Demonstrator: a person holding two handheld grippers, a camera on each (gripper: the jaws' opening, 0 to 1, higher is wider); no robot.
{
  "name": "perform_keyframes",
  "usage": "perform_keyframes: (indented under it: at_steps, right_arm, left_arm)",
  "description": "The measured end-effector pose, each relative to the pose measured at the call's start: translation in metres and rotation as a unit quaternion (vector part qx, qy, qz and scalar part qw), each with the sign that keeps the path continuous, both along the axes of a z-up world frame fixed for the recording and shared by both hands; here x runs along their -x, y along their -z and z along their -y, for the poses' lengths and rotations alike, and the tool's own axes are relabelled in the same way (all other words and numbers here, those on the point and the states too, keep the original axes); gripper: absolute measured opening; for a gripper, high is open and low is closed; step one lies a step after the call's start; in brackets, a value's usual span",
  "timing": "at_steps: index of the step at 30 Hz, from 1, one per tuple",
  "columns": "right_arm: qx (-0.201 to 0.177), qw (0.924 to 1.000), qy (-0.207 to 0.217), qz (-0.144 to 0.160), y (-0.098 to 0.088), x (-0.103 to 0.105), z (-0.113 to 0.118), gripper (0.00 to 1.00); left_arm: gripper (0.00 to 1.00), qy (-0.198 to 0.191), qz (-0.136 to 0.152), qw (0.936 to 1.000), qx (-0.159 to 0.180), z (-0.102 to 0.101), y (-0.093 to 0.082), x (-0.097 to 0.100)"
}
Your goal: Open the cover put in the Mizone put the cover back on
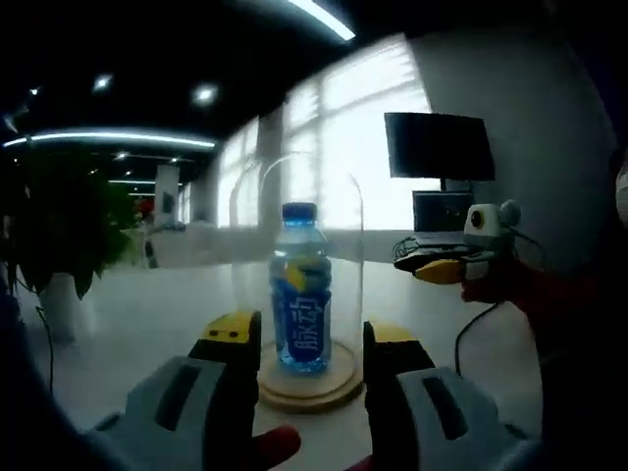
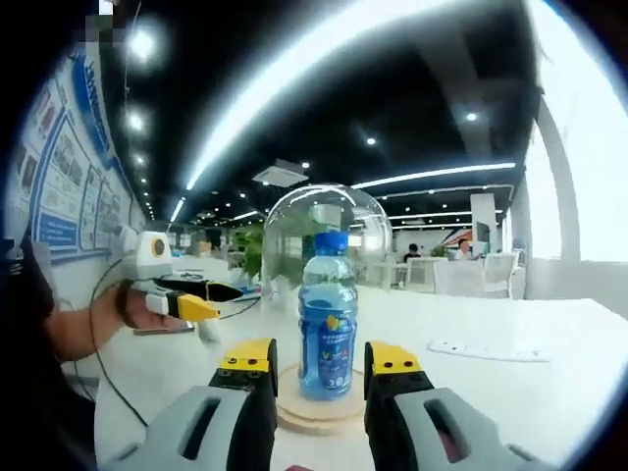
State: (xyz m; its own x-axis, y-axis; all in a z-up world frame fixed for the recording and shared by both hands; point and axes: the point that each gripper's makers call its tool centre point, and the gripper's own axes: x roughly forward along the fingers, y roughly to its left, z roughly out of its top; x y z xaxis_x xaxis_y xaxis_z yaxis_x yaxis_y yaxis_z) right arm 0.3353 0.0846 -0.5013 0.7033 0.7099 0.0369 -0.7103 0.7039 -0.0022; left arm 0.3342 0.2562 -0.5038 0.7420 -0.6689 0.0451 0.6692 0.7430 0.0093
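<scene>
Bright office space surrounds a white bench (image 1: 147, 324), with tall windows on one side and rows of ceiling lights running back into the room. On the bench sits a round wooden base (image 1: 309, 385) carrying a Mizone bottle (image 1: 300, 289), upright, blue-capped and blue-labelled, with a clear glass dome cover (image 1: 294, 196) standing over it and resting on the base.

In the left gripper view, the left tongs (image 1: 309, 339) are spread wide, their yellow-tipped jaws reaching to either side of the base; the bottle stands between them and a little beyond, and whether they touch the glass cannot be told. A potted plant (image 1: 59, 226) stands at the far left of the bench, and a dark monitor (image 1: 439, 145) rises at the right. The right tongs come into this view from the right (image 1: 442, 270), held above the bench, well apart from the dome.

In the right gripper view, the right tongs (image 2: 319, 365) are likewise spread, jaws flanking the wooden base (image 2: 314, 407), with the bottle (image 2: 327, 319) centred just past them under the dome (image 2: 319, 216). The left tongs (image 2: 196, 306) appear at the left, in a person's hand (image 2: 128, 309), near the dome's side.
</scene>
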Motion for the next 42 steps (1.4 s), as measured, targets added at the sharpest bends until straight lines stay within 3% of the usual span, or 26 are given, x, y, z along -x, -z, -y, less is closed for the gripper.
perform_keyframes:
  at_steps: [7, 14, 23, 25, 29, 38, 42]
  right_arm:
    - [-0.027, 0.9992, 0.029, -0.008, 0.004, 0.013, 0.02, 0.27]
    - [-0.025, 0.9979, 0.049, -0.032, 0.028, 0.022, 0.032, 0.26]
    - [-0.012, 0.9977, 0.055, -0.038, 0.044, 0.029, 0.04, 0.25]
    - [-0.007, 0.9983, 0.048, -0.032, 0.046, 0.032, 0.037, 0.23]
    - [-0.004, 0.9987, 0.042, -0.03, 0.051, 0.033, 0.034, 0.22]
    - [-0.008, 0.9984, 0.05, -0.027, 0.065, 0.032, 0.025, 0.21]
    - [-0.006, 0.9979, 0.057, -0.03, 0.074, 0.029, 0.026, 0.2]
  left_arm:
    - [0.29, -0.017, -0.015, 0.9991, 0.037, -0.014, -0.003, 0.012]
    - [0.29, -0.023, -0.024, 0.9993, 0.017, -0.019, 0.012, 0.02]
    - [0.27, -0.01, -0.028, 0.9992, 0.026, -0.019, 0.027, 0.029]
    - [0.25, 0.018, -0.023, 0.9988, 0.039, -0.012, 0.025, 0.038]
    - [0.24, 0.028, -0.012, 0.999, 0.033, -0.005, 0.027, 0.048]
    - [0.21, -0.032, -0.031, 0.9981, 0.042, -0.014, 0.045, 0.03]
    - [0.21, -0.031, -0.035, 0.9982, 0.039, -0.014, 0.055, 0.027]
